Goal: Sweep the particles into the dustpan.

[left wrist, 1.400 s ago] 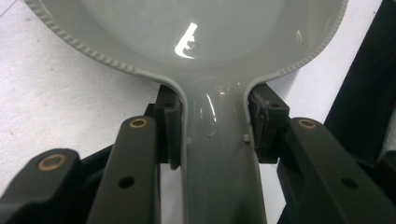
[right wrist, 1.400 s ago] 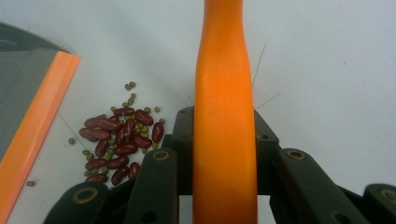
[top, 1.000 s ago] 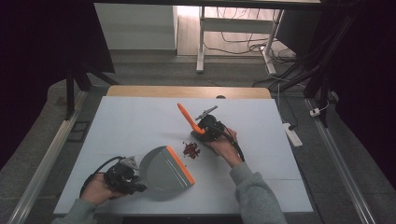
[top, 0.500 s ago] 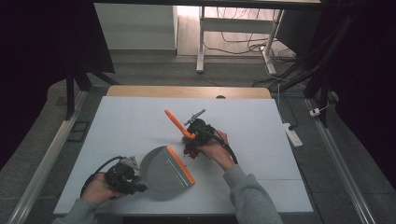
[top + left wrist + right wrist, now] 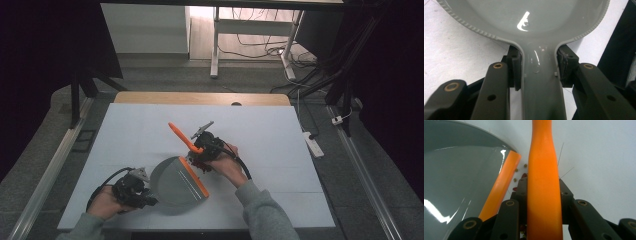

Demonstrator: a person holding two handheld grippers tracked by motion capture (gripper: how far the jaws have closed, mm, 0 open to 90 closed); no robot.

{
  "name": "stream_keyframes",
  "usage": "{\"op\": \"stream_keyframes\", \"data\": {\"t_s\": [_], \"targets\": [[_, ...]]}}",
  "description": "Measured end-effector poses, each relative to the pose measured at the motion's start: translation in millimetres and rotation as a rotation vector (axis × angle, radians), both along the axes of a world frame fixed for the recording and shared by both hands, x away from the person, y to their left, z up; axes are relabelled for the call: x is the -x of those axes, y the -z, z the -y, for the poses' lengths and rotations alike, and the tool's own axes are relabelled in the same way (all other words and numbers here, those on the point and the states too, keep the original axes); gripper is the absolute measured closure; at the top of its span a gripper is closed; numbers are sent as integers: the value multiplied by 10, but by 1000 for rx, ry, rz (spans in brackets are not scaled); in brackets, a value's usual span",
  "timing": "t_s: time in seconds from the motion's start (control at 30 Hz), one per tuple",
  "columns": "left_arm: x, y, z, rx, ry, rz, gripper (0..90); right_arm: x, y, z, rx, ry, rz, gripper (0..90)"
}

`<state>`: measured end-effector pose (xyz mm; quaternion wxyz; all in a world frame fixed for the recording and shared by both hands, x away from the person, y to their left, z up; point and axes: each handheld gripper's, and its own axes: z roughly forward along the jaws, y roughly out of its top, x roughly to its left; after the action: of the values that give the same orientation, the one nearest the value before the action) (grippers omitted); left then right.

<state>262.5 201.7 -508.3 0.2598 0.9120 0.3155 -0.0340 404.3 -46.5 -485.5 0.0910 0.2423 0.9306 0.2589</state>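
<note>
my left gripper point(image 5: 134, 189) has its fingers point(image 5: 515, 67) pinched tight on the smooth grey handle of the dustpan point(image 5: 175, 181), a glossy plastic scoop with an orange lip, lying on the white bench point(image 5: 280, 145). my right gripper point(image 5: 206, 145) clamps the brush's point(image 5: 184, 138) tapered orange handle, beside small crumbs point(image 5: 517, 173) at the lip.

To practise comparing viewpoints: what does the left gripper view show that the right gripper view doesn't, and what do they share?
Left gripper view: fingers clamped on the grey handle, and the ribbed rim. Right gripper view: fingers clamped on the orange brush handle, the orange lip, scattered crumbs beside it. Shared: the grey dustpan and the white table.
</note>
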Motion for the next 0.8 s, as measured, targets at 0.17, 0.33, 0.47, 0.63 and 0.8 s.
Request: {"op": "stream_keyframes", "data": {"t_s": [0.17, 0.33, 0.47, 0.63, 0.8], "targets": [[-3, 1, 3, 0, 0, -1, 612, 46, 6, -26, 0, -7, 5, 709], [-3, 1, 4, 0, 0, -2, 612, 147, 23, -69, -15, -24, 17, 708], [-2, 3, 7, 3, -2, -3, 613, 185, 27, -92, -23, -30, 14, 708], [-2, 4, 8, 4, -3, -3, 612, 224, 35, -109, -29, -30, 19, 708], [0, 2, 10, 1, -1, -3, 613, 269, 37, -123, -42, 7, 11, 707]]}}
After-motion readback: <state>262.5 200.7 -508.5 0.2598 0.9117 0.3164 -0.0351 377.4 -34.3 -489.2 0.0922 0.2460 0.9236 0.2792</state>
